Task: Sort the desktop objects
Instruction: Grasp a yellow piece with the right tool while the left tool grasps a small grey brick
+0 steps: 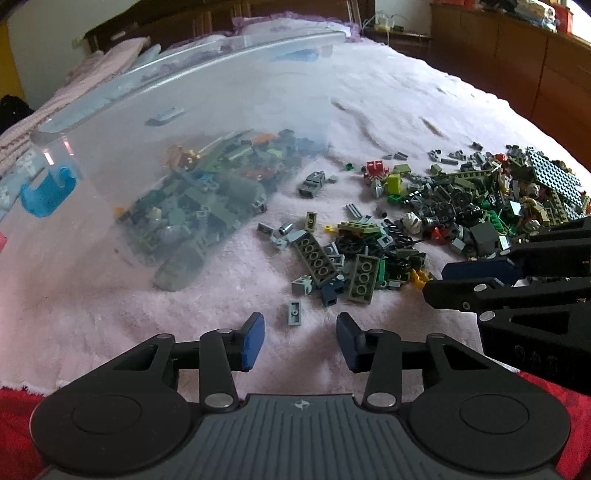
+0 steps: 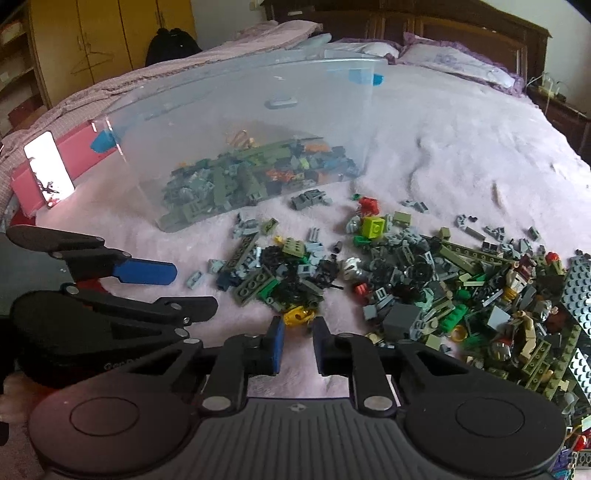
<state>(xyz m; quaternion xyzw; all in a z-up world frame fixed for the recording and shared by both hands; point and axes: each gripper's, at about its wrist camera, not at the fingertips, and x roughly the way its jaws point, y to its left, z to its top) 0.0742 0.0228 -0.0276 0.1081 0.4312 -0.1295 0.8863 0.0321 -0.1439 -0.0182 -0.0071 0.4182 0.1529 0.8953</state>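
Observation:
Loose toy bricks point(image 1: 461, 206) lie heaped on a pink fleece blanket point(image 1: 369, 96), the same heap point(image 2: 443, 280) spreading right in the right wrist view. A clear plastic bin point(image 1: 184, 96) at left holds more bricks point(image 2: 251, 173). My left gripper point(image 1: 300, 332) is open over bare blanket, nothing between its pads, with a small grey brick point(image 1: 294, 312) just ahead. It also shows as the left gripper point(image 2: 184, 291) from the side. My right gripper point(image 2: 299, 326) has its narrow-set pads against a small yellow piece point(image 2: 298, 316) at the heap's near edge. The left wrist view shows the right gripper point(image 1: 434, 280) at that piece.
A phone point(image 2: 50, 170) leans on a pink box point(image 2: 79, 147) left of the bin. Pillows point(image 2: 454, 59) and a wooden headboard point(image 2: 461, 26) lie beyond. A wooden dresser point(image 1: 535, 62) runs along the right. Red cloth point(image 1: 18, 413) borders the blanket's near edge.

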